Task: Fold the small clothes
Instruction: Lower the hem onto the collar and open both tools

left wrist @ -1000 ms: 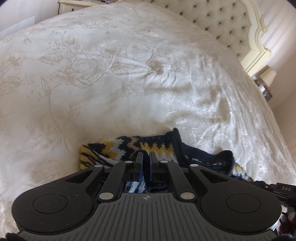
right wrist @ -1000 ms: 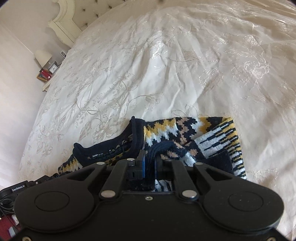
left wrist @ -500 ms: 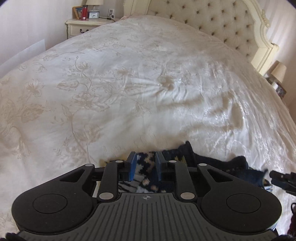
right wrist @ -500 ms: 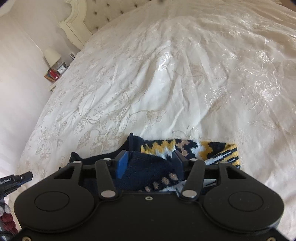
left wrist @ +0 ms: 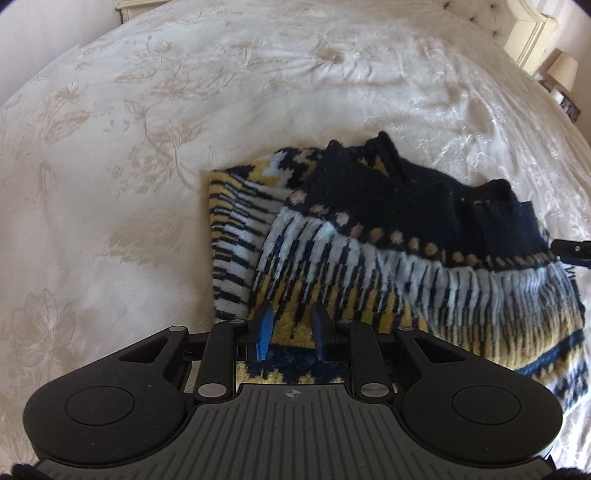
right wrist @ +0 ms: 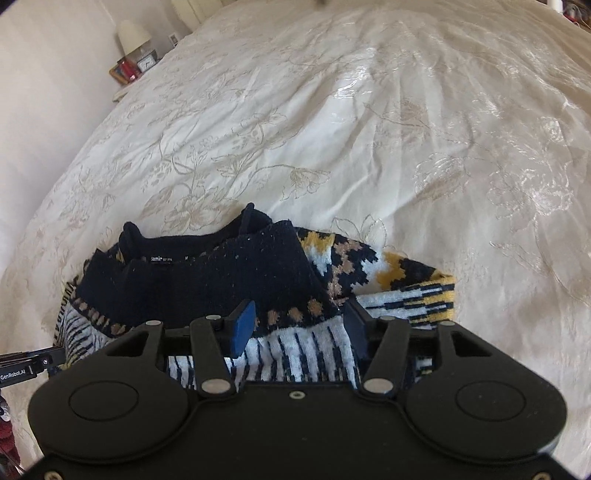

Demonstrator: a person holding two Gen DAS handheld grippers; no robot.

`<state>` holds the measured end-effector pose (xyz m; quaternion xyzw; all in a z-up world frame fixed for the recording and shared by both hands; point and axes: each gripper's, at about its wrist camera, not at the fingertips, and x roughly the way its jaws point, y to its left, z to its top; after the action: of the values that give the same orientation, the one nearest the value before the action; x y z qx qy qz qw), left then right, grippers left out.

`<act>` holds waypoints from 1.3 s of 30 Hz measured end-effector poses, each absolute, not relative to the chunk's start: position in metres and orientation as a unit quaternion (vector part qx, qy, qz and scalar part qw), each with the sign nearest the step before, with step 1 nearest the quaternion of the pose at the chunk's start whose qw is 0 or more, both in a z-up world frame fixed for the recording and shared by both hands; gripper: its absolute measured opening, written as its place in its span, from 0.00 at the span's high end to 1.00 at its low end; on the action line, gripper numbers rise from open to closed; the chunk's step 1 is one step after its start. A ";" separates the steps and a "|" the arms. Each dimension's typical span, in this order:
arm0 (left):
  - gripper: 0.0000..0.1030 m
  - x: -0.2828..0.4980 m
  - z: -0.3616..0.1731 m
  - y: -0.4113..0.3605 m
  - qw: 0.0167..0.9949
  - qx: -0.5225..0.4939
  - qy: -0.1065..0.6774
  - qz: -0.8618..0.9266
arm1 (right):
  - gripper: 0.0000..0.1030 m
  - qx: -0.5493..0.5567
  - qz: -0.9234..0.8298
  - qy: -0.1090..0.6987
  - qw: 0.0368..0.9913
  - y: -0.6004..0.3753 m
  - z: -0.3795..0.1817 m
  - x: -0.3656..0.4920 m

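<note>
A small knitted sweater [left wrist: 388,236], navy with yellow, white and tan patterns, lies folded over itself on the bed. Its navy hem band lies doubled over the collar end. My left gripper [left wrist: 290,319] is open just above the sweater's near left edge, holding nothing. My right gripper [right wrist: 299,321] is open wide over the sweater [right wrist: 221,273], its fingers [right wrist: 242,325] either side of the folded layer without pinching it. The tip of the right gripper shows at the right edge of the left wrist view [left wrist: 572,248].
The cream floral bedspread [left wrist: 147,147] spreads all around the sweater. The tufted headboard's frame [left wrist: 528,29] and a lamp [left wrist: 561,70] are at the far right. In the right wrist view a nightstand with a lamp [right wrist: 133,40] stands at the far left.
Both grippers were shut on the sweater's edge a second ago. They carried it forward over the garment, then opened and let it go, so the sweater now lies folded in half.
</note>
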<state>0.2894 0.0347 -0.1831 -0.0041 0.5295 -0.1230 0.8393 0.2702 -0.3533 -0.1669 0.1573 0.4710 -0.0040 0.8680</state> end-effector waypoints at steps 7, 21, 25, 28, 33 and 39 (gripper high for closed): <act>0.78 0.298 -0.193 0.032 0.828 0.005 0.545 -0.129 | 0.40 0.127 0.017 0.499 0.857 -0.351 -0.186 0.302; 0.77 0.298 -0.187 0.020 0.828 0.078 0.537 -0.141 | 0.93 0.036 -0.036 0.509 0.859 -0.354 -0.179 0.326; 0.77 0.296 -0.174 0.018 0.833 0.073 0.532 -0.134 | 0.75 0.026 -0.028 0.504 0.863 -0.347 -0.179 0.323; 0.77 0.289 -0.158 0.014 0.841 0.068 0.517 -0.145 | 0.52 0.055 -0.041 0.480 0.875 -0.352 -0.165 0.306; 0.76 0.281 -0.142 -0.012 0.846 0.065 0.496 -0.187 | 0.52 0.082 -0.047 0.462 0.882 -0.352 -0.152 0.269; 0.76 0.283 -0.162 -0.051 0.834 0.088 0.499 -0.220 | 0.52 0.077 -0.032 0.479 0.874 -0.327 -0.161 0.234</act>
<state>0.2834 -0.0510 -0.1621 0.0881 0.4985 -0.2201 0.8338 0.2344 -0.3273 -0.1612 0.0775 0.4790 -0.0319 0.8738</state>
